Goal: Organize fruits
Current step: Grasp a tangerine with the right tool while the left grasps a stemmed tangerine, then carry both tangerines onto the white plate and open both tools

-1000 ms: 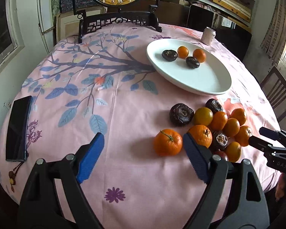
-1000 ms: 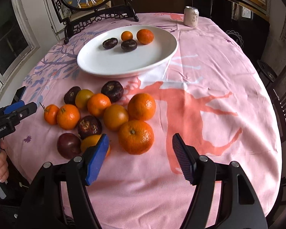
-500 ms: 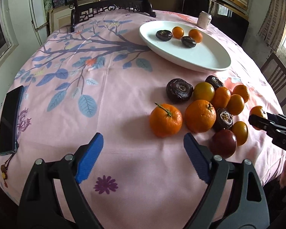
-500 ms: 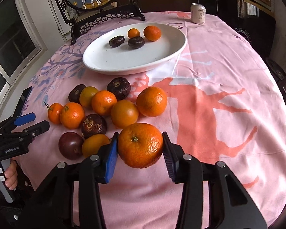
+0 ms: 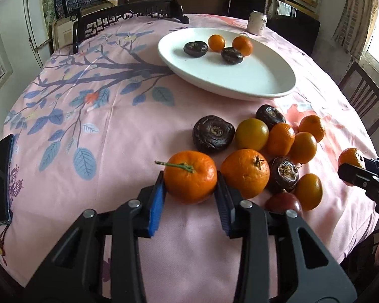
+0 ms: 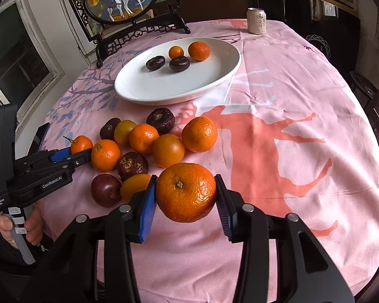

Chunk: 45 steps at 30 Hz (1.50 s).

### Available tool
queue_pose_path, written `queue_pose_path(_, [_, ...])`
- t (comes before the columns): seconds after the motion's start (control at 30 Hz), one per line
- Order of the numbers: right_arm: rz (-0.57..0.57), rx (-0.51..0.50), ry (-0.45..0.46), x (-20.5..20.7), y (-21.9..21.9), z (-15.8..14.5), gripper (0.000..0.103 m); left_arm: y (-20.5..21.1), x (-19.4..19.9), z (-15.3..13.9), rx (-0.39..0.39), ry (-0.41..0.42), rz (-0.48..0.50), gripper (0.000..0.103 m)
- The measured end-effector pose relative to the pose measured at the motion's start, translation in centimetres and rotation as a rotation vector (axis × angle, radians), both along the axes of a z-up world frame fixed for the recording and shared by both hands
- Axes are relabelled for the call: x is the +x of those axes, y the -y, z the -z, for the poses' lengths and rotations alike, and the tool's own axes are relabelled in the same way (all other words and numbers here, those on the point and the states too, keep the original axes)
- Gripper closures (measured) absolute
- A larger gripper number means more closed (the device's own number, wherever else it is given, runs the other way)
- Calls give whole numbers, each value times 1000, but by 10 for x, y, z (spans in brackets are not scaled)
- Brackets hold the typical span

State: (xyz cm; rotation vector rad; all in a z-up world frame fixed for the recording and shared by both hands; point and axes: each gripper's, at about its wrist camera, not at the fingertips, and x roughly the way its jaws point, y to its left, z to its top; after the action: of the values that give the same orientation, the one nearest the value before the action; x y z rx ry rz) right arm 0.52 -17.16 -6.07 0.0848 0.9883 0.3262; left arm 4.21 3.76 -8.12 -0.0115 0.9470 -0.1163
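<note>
At the left, a stemmed orange mandarin (image 5: pixel 190 176) is pinched between the blue pads of the left gripper (image 5: pixel 190 189), low at the table's near edge. Beside it, about eleven loose fruits (image 5: pixel 255 136) are left on the pink printed tablecloth (image 5: pixel 118 136). At the right, a second mandarin (image 6: pixel 186 192) is clamped in the right gripper (image 6: pixel 186 197). Only four fruits are gathered on the white oval plate (image 6: pixel 149 88) toward the far edge, so most of the sorting is judged undone.
</note>
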Motion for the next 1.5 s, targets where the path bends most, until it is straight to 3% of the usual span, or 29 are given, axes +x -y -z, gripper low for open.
queue_pose_path(0.4, [-21,2,4,2,-8,-1,59,-3,-8,-22,-31,17,10,66])
queue_pose_path(0.53, [-46,2,1,15,-13,-7,59,0,7,-36,-39,10,41,65])
queue_pose_path(0.73, [-111,-38,49,86,-36,-34,59,9,88,-72,-34,0,47,65])
queue_pose_path(0.87, [-71,-158,79,155,-45,-35,59,18,162,-83,1,9,7,65])
queue_pose_path(1.07, [-37,-185,1,222,-36,-11,59,33,244,-63,60,-44,-16,65])
queue_pose_path(1.23, [-29,-177,-42,243,-32,3,59,33,277,-43,62,-83,-23,65])
queue_pose_path(1.37, [-35,-175,-15,252,-35,3,58,35,292,-38,52,-85,-28,63])
queue_pose_path(1.4, [-35,-187,-3,254,-36,3,57,36,295,-39,44,-79,-30,56])
queue_pose_path(1.43, [-30,-222,6,256,-39,4,42,36,297,-40,42,-75,-34,43])
queue_pose_path(1.47, [-20,-256,31,255,-40,2,38,37,297,-43,40,-66,-39,20])
queue_pose_path(1.5, [-15,-275,50,253,-39,-1,38,36,294,-49,33,-41,-44,18])
